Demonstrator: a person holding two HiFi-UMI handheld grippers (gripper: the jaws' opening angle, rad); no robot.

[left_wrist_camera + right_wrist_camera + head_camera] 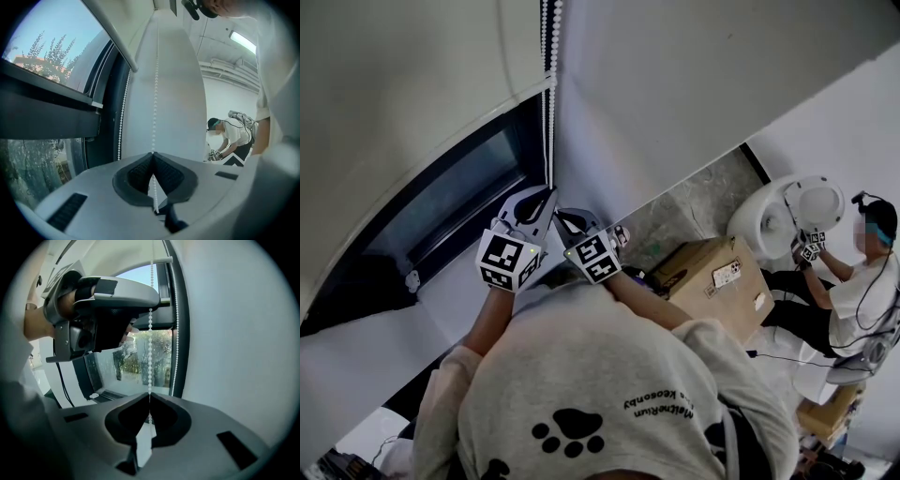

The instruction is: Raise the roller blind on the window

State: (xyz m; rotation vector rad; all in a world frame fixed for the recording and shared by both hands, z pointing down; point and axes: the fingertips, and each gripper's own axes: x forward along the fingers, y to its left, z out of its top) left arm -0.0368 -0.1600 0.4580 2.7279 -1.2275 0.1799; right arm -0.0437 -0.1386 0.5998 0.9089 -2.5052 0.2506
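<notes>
The white bead chain (548, 103) hangs down the window frame beside the pale roller blind (394, 103). My left gripper (545, 200) is shut on one strand of it; in the left gripper view that strand (155, 93) runs straight up from the closed jaws (152, 155), and the other strand (123, 117) hangs free by the dark frame. Just below, my right gripper (563, 218) is shut on the same strand (150, 348), pinched at the jaw tips (149, 398). The left gripper (110, 296) shows above it there. The blind's bottom bar (112, 40) sits high over the glass.
A white sill (459, 286) runs under the dark window glass (459, 192). To the right a cardboard box (717, 277) stands on the floor, with another person (862, 281) beside a white round fixture (787, 211). The white wall (694, 84) lies right of the chain.
</notes>
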